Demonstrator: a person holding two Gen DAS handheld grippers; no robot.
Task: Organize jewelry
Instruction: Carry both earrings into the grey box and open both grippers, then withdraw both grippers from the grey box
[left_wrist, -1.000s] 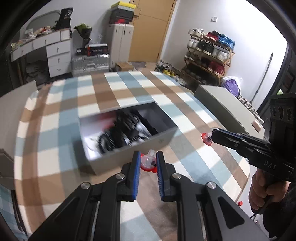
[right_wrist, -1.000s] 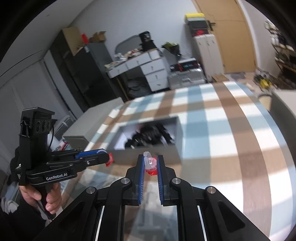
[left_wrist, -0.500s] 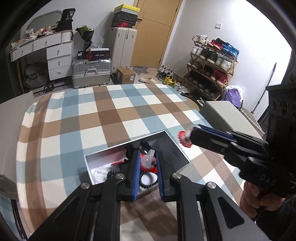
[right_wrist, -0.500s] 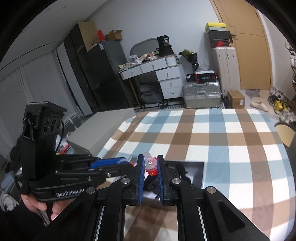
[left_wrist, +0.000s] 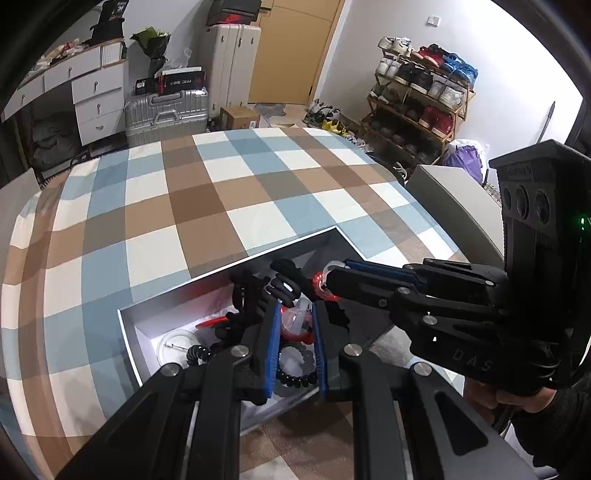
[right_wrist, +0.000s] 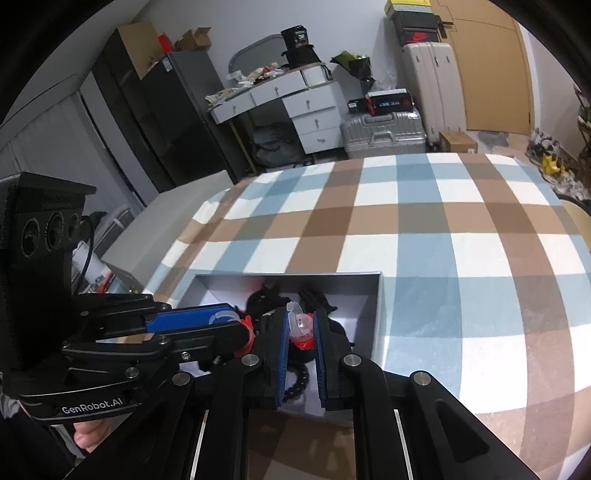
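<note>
An open grey box (left_wrist: 236, 266) lies on the checked cloth, with black bands, a black bead bracelet (left_wrist: 295, 377) and a small white dish (left_wrist: 176, 347) inside. My left gripper (left_wrist: 294, 314) hangs over the box's near part, shut on a small red-and-clear plastic piece (left_wrist: 293, 322). My right gripper (left_wrist: 330, 281) reaches in from the right over the box, shut on a similar red-and-clear piece (left_wrist: 322, 286). In the right wrist view that gripper (right_wrist: 301, 322) pinches its piece (right_wrist: 301, 328) above the box (right_wrist: 377, 314). There the left gripper (right_wrist: 238, 324) sits close on its left.
The checked blue, brown and white cloth (left_wrist: 192, 206) covers the table beyond the box. A grey cabinet top (left_wrist: 450, 195) stands off the right edge. Suitcases (left_wrist: 166, 110), a drawer unit and a shoe rack (left_wrist: 421, 99) line the room behind. A hand (right_wrist: 90, 434) holds the left gripper's handle.
Both grippers have moved forward and down from in front of the box to above its inside, each still pinching its red-and-clear piece. The two tips have drawn close together.
</note>
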